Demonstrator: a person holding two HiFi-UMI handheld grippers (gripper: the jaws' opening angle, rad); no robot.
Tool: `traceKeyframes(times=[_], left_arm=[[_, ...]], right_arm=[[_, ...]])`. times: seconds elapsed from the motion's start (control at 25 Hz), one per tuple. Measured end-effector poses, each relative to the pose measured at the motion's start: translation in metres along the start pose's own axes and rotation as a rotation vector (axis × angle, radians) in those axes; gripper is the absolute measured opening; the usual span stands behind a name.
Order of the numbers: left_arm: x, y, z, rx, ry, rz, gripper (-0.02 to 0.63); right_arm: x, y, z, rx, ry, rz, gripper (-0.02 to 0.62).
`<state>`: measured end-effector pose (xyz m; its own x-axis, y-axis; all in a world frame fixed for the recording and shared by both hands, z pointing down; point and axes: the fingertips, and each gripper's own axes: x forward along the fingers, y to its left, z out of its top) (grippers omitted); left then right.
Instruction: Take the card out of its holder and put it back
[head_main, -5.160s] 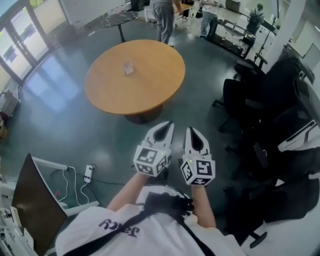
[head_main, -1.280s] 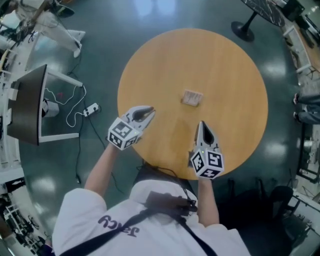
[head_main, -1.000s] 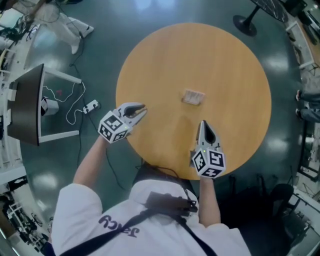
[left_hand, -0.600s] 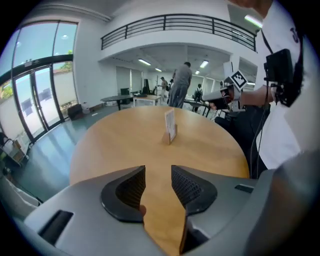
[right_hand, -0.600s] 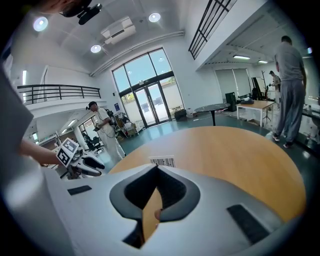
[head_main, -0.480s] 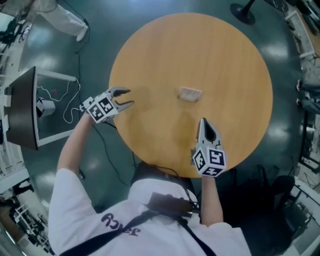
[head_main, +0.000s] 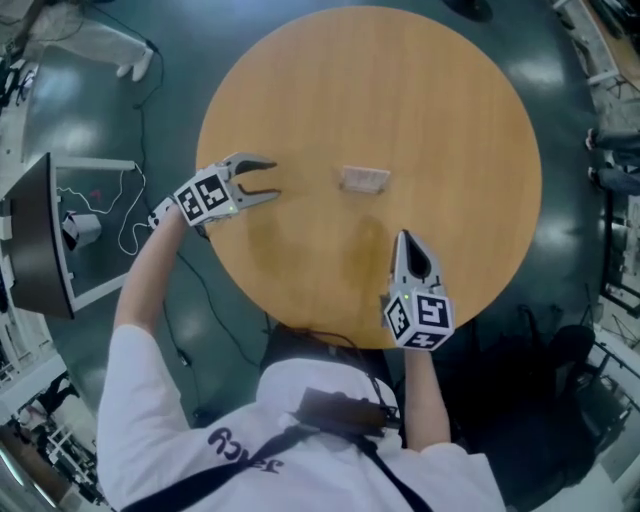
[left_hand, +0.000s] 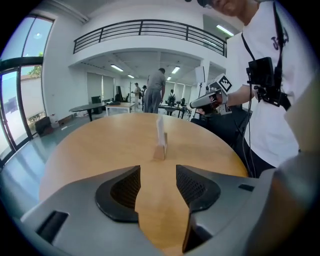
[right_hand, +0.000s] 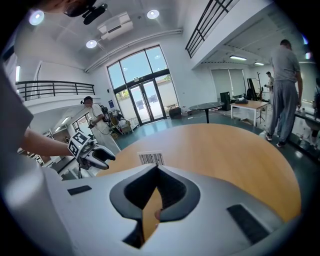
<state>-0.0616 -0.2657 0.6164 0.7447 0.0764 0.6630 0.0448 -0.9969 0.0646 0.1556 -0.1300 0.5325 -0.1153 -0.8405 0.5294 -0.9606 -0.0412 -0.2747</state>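
Near the middle of the round wooden table (head_main: 450, 120), a white card (left_hand: 160, 129) stood upright in the slot of a small wooden holder (left_hand: 159, 151). The card's face toward the table's near edge carried a printed barcode. Nothing touched the card or the holder.

Over the table's left edge, the left gripper (head_main: 272, 180) pointed inward and tilted down toward the card, well apart from it. Its jaws had just been opening and stood spread, with only bare tabletop between them.

Over the table's near edge, the right gripper (head_main: 403, 238) also pointed toward the card, apart from it. Its jaw tips were pressed together and held nothing.

The person holding both grippers stood at the table's near edge in a white shirt (head_main: 200, 450). Off the table's left side, a dark monitor (head_main: 30, 235) stood on the floor beside loose cables (head_main: 130, 215). Beyond the table's far side, other people (left_hand: 156, 90) stood among desks.
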Motion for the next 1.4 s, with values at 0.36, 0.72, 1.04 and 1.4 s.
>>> traceKeyframes(times=[0.36, 0.72, 1.04, 1.4], left_arm=[[0.047, 0.001, 0.054, -0.015, -0.182, -0.055, 0.219], [0.099, -0.01, 0.104, -0.064, -0.318, -0.11, 0.219], [0.118, -0.015, 0.14, -0.114, -0.436, -0.151, 0.218], [0.132, -0.025, 0.161, -0.121, -0.501, -0.203, 0.209]], right_arm=[[0.003, 0.007, -0.005, 0.005, 0.023, -0.001, 0.017], [-0.001, -0.013, 0.0, 0.033, 0.01, -0.052, 0.017], [-0.008, -0.024, -0.005, 0.048, 0.014, -0.078, 0.017], [-0.014, -0.029, -0.007, 0.053, 0.015, -0.094, 0.017]])
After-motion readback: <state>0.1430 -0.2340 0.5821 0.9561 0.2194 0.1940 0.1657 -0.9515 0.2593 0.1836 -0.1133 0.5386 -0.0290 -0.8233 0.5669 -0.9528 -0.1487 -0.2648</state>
